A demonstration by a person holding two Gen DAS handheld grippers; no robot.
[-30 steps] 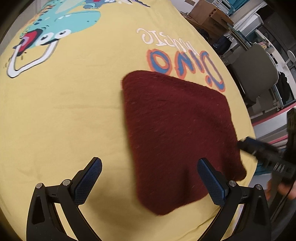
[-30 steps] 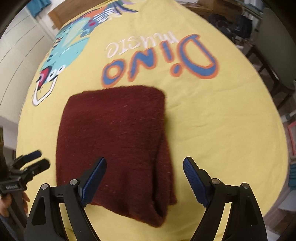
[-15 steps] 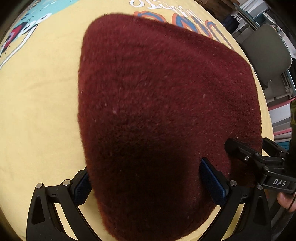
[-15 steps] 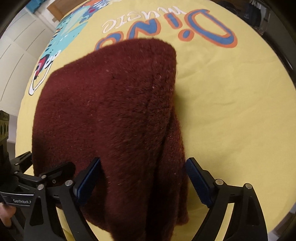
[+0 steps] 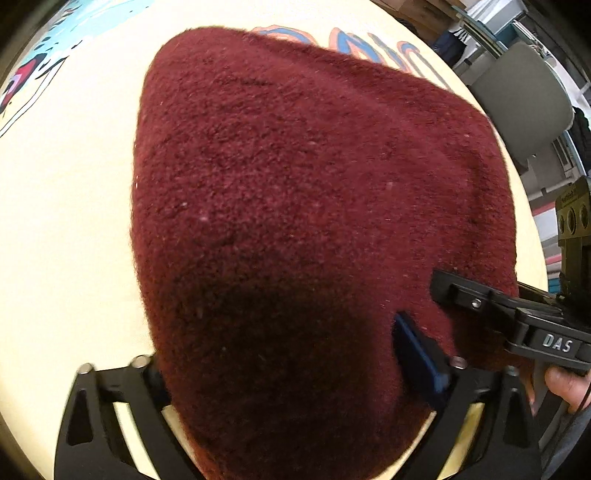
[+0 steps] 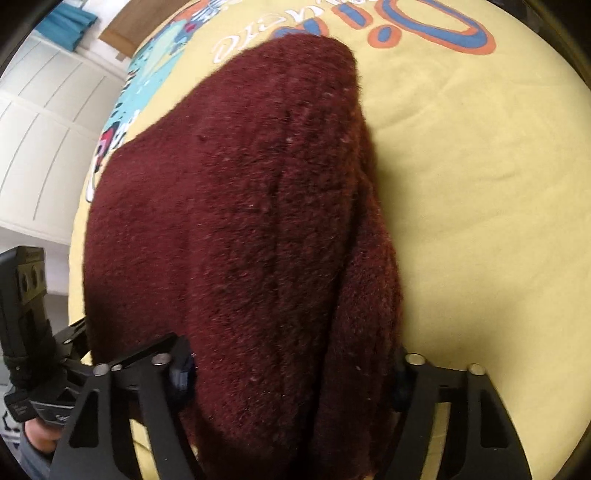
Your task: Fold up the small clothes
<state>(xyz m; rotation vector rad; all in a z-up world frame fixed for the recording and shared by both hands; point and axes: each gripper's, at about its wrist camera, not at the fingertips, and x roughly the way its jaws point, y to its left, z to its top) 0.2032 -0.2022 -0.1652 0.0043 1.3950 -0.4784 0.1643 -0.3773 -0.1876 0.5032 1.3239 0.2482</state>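
A folded dark red fuzzy garment [image 5: 314, 206] lies on a yellow printed cloth [image 5: 66, 206]. It also fills the right wrist view [image 6: 240, 229]. My left gripper [image 5: 284, 373] is open, its fingers straddling the garment's near edge; the fabric covers the left finger and the blue pad [image 5: 417, 354] of the right one shows. My right gripper [image 6: 291, 373] is open too, its fingers either side of the garment's near right corner, where thick folded layers [image 6: 369, 295] bunch. The right gripper shows at the left wrist view's right edge [image 5: 517, 317].
The yellow cloth carries a dinosaur print [image 6: 122, 110] and "Dino" lettering [image 6: 436, 33]. A grey chair [image 5: 524, 99] stands beyond the table's far right edge. White panelled cupboards [image 6: 40, 140] are at the left.
Both grippers have moved forward and down onto the garment's near edge, from hovering clear of it to straddling it. The garment now fills both views.
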